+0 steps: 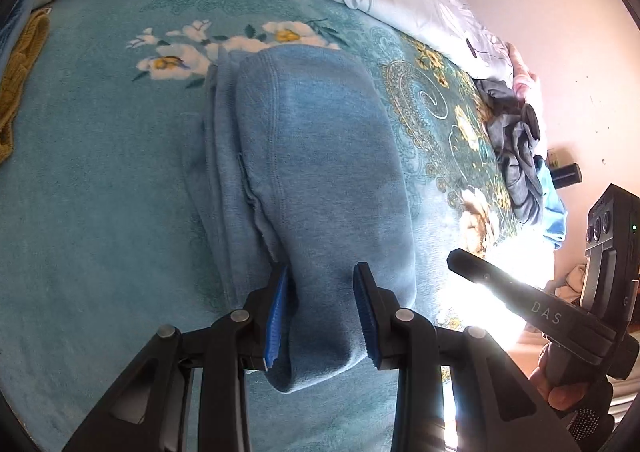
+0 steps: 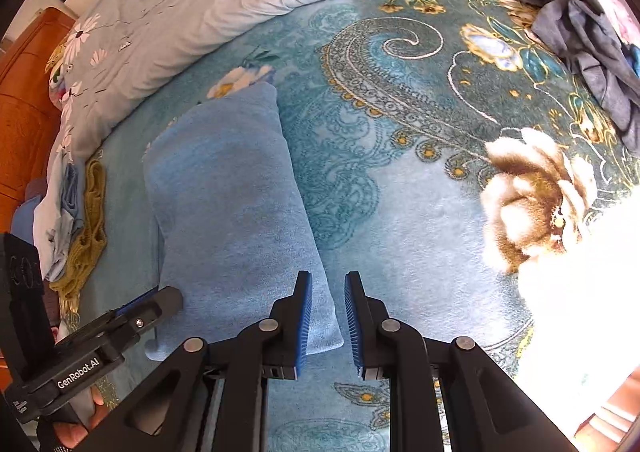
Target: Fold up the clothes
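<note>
Blue garment (image 1: 320, 155) lies on bed blanket (image 1: 100, 191), folded into long narrow bundle. Left gripper (image 1: 320, 312) pinches near end between pads. Right gripper (image 2: 328, 322) parted, empty, beside bundle's corner. Judgement: mid-fold; next likely doubling near end over far end, edges kept aligned.

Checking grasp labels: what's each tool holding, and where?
Left tool grips the folded blue garment at its near end. Right tool is open beside that garment's near corner, holding nothing.
</note>
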Tool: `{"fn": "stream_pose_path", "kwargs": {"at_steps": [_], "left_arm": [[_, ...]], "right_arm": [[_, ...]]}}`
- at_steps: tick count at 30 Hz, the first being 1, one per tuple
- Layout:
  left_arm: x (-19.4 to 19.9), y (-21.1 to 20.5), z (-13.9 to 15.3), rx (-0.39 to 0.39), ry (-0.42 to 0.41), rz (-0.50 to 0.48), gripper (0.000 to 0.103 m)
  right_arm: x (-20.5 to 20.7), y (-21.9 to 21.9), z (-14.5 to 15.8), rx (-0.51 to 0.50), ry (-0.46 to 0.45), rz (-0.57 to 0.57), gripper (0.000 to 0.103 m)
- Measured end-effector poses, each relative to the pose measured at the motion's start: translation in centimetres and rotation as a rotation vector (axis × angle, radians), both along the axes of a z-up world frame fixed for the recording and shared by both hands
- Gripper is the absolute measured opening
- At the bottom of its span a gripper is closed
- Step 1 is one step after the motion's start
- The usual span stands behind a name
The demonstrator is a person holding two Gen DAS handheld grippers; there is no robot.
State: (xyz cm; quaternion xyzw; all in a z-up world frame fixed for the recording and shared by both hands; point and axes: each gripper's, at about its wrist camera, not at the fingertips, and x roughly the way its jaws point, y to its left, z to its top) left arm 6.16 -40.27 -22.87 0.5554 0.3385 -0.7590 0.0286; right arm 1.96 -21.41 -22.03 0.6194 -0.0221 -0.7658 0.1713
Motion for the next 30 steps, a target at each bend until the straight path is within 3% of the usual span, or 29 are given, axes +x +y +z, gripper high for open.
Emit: {"fn": "stream_pose_path", "kwargs": {"at_steps": [4,6,8,9,10,11,19,23,30], "left_arm": [[0.3,-1.0,-0.9,0.085,-0.003,0.08,0.034],[0.4,-1.0,-0.8,0.081,0.008,0.091,0.033],[0.4,-0.7,-0.4,0.047,0.019,0.09,0.032],[0.4,-0.5,-0.2,0.034,0.022,0.09,0.026],[0.4,-0.4,-0.1,0.023,0.024,0.096,0.013],[0.4,-0.3,0.1,0.011,0.027,0.104,0.009],[2.5,-0.3,4.5,-0.095,0.113,0.169,0.006],[3.9,-1.0,1.8,-0.107,0.032,0.183,0.006],[4.2,-2.1,-1.5,-0.099,-0.004,0.213,0.008]], "right_arm": [[0.6,0.9,-0.6,-0.024,-0.01,-0.022,0.02],[0.8,1.4,-0.7,-0.03,-0.01,-0.03,0.02],[0.8,1.8,-0.8,-0.033,-0.008,-0.036,0.02],[0.7,2.1,-0.8,-0.033,-0.009,-0.039,0.02],[0.6,2.3,-0.9,-0.032,-0.011,-0.041,0.02],[0.6,2.6,-1.0,-0.032,-0.012,-0.044,0.02],[0.3,3.7,-1.2,-0.034,-0.014,-0.029,0.02],[0.2,3.6,-1.7,-0.038,-0.032,-0.011,0.02],[0.9,3.1,-2.2,-0.116,-0.057,0.044,0.024]]}}
